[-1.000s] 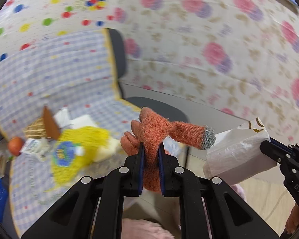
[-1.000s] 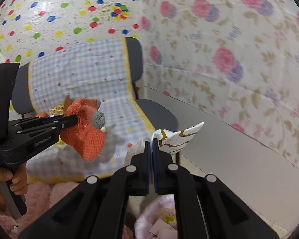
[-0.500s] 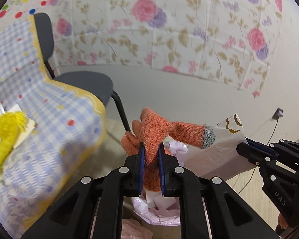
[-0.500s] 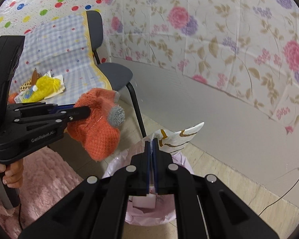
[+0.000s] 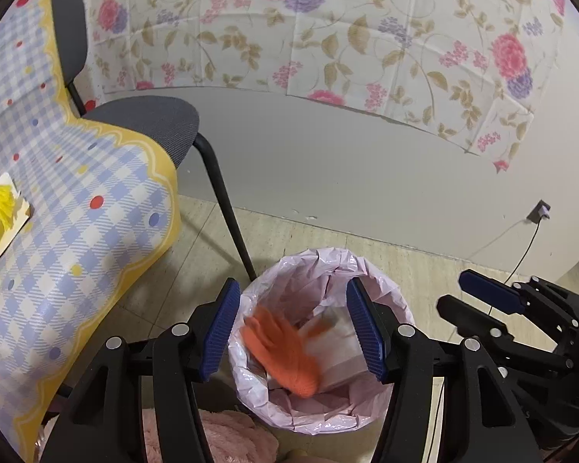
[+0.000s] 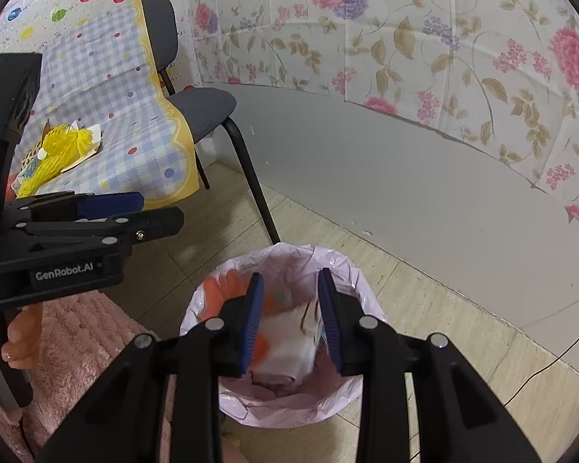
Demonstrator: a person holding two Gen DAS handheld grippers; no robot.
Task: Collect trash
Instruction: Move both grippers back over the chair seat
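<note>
Above the pink-lined bin, both tools angled down, left tool and right tool newly spread and empty, orange glove and white wrapper inside, chair leg at 11 o'clock of its rim.

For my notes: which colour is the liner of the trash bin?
Pale pink liner, clearest in the left wrist view.

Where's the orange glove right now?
In the left wrist view the orange glove is inside the pink-lined trash bin on the floor, blurred, beside the white paper bag, free of both open grippers.
</note>
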